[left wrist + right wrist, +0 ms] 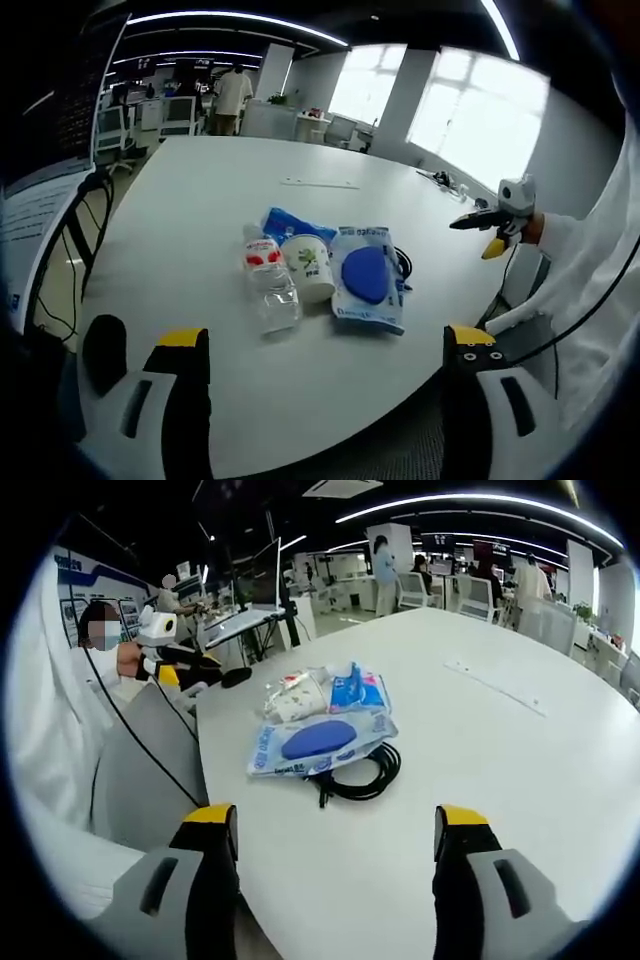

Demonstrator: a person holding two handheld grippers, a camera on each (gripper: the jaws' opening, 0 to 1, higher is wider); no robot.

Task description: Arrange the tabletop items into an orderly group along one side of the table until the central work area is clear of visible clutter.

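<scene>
A clear plastic bottle (270, 283) with a red label lies on the white table (200, 200) beside a paper cup (310, 265), a blue packet (292, 222) and a clear bag holding a blue oval item (368, 276). A coiled black cable (362, 770) lies under the bag (318, 742). My left gripper (325, 375) stands open near the table's edge, short of the group. My right gripper (335, 855) stands open over bare table, short of the cable. The right gripper (490, 222) enters the left gripper view at the right; the left gripper (185, 660) enters the right gripper view at the left.
A thin white strip (320, 183) lies farther across the table. A person in white (60, 730) stands at the table's edge. Desks, chairs and people (232, 95) fill the office behind; a monitor stand and cables (70, 250) are beside the table.
</scene>
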